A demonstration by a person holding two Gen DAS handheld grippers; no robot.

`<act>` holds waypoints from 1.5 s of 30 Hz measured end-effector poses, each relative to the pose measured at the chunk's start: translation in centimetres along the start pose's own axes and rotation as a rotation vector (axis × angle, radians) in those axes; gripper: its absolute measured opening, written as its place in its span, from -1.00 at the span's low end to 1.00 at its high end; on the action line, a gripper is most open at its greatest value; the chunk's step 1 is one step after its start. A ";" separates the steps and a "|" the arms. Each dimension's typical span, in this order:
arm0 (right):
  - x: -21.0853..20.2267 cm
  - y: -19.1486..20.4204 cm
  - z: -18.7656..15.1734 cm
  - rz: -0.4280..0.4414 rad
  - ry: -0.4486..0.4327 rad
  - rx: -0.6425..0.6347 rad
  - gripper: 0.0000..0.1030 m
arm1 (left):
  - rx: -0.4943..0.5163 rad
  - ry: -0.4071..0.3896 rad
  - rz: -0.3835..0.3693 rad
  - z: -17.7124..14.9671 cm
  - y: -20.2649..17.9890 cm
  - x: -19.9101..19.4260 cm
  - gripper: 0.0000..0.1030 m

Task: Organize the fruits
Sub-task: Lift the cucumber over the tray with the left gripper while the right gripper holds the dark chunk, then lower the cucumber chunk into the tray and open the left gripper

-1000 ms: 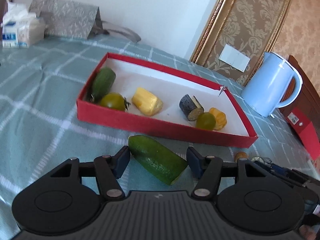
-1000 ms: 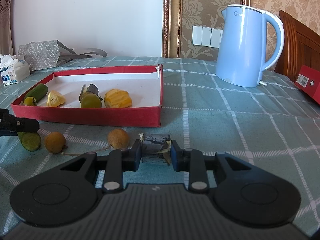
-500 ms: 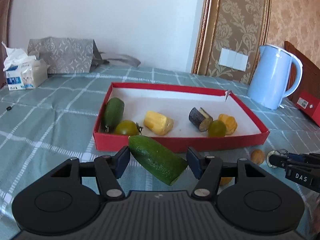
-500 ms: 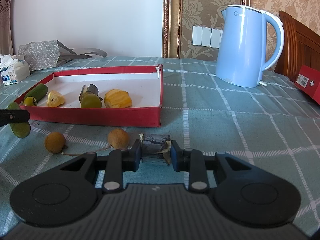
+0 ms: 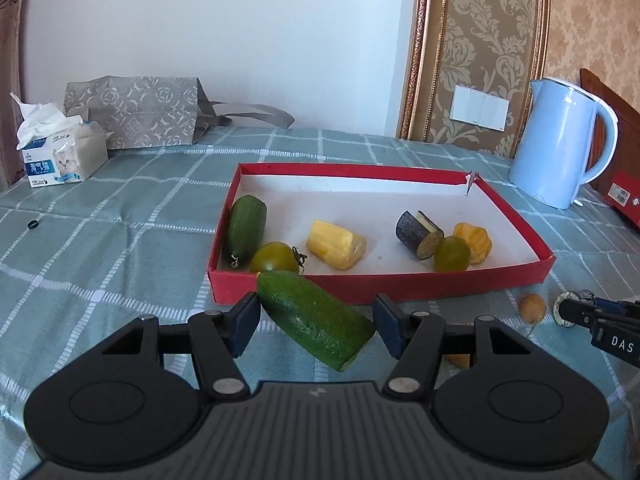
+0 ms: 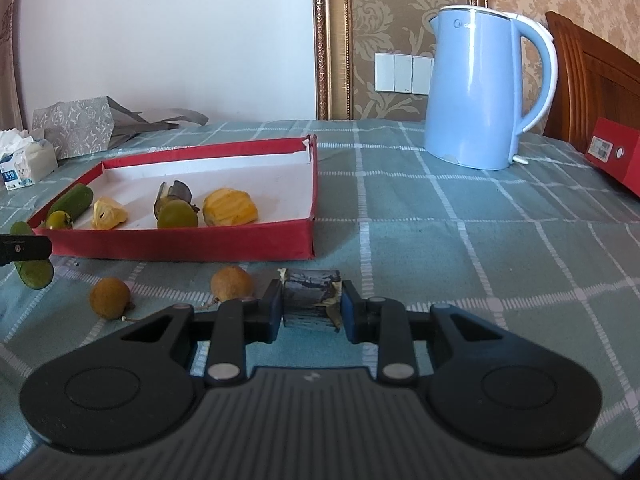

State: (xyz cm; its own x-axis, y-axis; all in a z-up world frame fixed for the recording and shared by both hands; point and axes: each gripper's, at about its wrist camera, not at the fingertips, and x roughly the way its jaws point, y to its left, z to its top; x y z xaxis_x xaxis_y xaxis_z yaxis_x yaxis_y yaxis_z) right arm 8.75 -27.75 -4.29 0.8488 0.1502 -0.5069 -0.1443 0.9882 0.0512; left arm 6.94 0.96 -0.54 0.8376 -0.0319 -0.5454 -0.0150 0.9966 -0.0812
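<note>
Left gripper (image 5: 316, 322) clamps a green cut cucumber piece (image 5: 316, 320) just short of the red cardboard tray (image 5: 400, 286). Only the right view shows the right gripper (image 6: 311, 309) squeezing a dark eggplant chunk (image 6: 310, 294), plus two brown round longans (image 6: 110, 297). Six pieces in the tray.

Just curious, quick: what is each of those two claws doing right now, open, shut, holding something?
Left gripper: closed on a cucumber piece.
Right gripper: closed on a dark eggplant chunk.

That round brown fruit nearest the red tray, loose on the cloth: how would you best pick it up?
Grip the brown fruit across its round middle, coming from above with a pad on each side. It is a small ball, so any width is alike; its thin stem trails on the cloth and looks too weak to hold. Both grippers are full now.
</note>
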 end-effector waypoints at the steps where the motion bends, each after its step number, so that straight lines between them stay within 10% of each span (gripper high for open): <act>1: 0.0 0.0 0.0 0.001 0.002 0.001 -0.46 | 0.003 -0.001 0.002 0.0 0.0 -0.1 0.20; 25: 0.0 -0.2 -0.1 0.016 0.004 0.022 -0.46 | 0.142 -0.094 0.002 4.3 -2.4 -1.2 0.20; 45: 0.3 -0.3 0.0 0.032 0.015 0.030 -0.45 | 0.251 -0.063 0.106 8.0 -4.0 6.5 0.20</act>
State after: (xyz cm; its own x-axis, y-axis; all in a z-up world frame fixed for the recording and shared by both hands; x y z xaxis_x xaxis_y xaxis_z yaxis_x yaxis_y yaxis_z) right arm 9.05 -27.98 -4.45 0.8363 0.1818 -0.5173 -0.1563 0.9833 0.0930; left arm 16.85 -2.67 2.90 0.8708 0.0709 -0.4864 0.0244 0.9821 0.1869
